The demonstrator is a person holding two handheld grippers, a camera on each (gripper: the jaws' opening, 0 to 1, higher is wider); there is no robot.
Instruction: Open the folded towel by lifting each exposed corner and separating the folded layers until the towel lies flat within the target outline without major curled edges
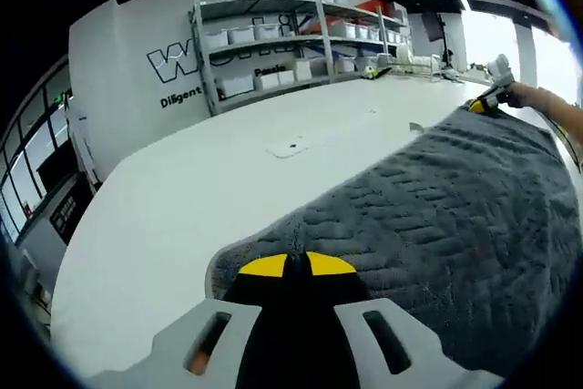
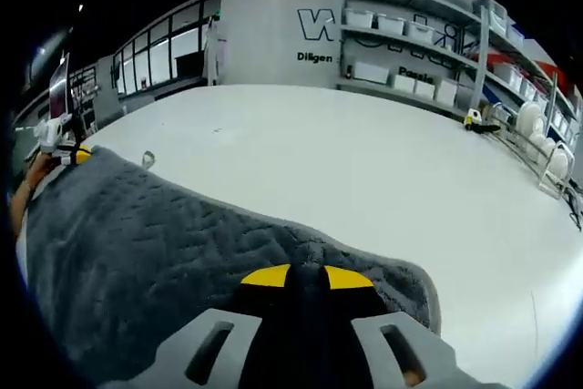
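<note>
Both hand-held grippers, left (image 1: 296, 266) and right (image 2: 305, 277), clenched on towel (image 1: 437, 216) edge corners, bare desk (image 1: 209, 189) ahead of each.

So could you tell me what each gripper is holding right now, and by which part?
Both hold the towel. The left gripper is shut on one corner, and the right gripper is shut on another corner along the same edge.
</note>
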